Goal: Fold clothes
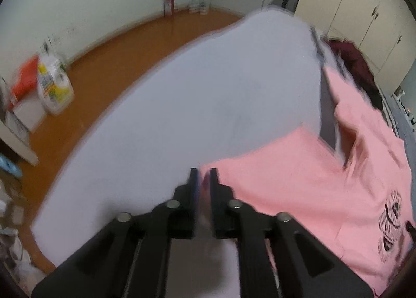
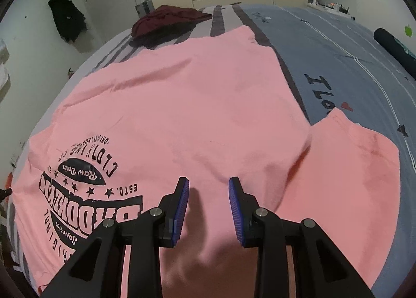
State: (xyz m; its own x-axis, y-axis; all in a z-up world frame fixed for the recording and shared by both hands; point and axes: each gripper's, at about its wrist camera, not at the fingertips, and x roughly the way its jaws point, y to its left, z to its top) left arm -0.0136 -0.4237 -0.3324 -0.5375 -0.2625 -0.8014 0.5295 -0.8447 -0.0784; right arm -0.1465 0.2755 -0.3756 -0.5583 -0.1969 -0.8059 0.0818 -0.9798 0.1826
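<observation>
Your left tool (image 1: 202, 175) sits over the pale sheet (image 1: 182, 95) at the shirt's edge: jaws nearly pressed together with a thin slit between them. Nothing seems pinched, but blur hides whether pink fabric runs into the slit, so I can't call it for sure. The shirt (image 1: 312, 188) lies to the right of that tool, on the bed, one sleeve reaching up along the sheet's far edge. Right tool (image 2: 208, 188) is spread, blue pads (image 2: 182, 204) apart and gripping nothing, hovering just over the shirt (image 2: 182, 95) near its collar end. From there the shirt's long axis runs away from you toward the hem near the maroon heap (image 2: 169, 19); the print (image 2: 85, 194) lies left of the tool, the right sleeve (image 2: 351, 168) is splayed out right onto the blue cover (image 2: 338, 64). My read: that right sleeve folds in next, and your right tool is nearer it. The left tool has the shirt's left edge beside it; grab there for the matching fold.
</observation>
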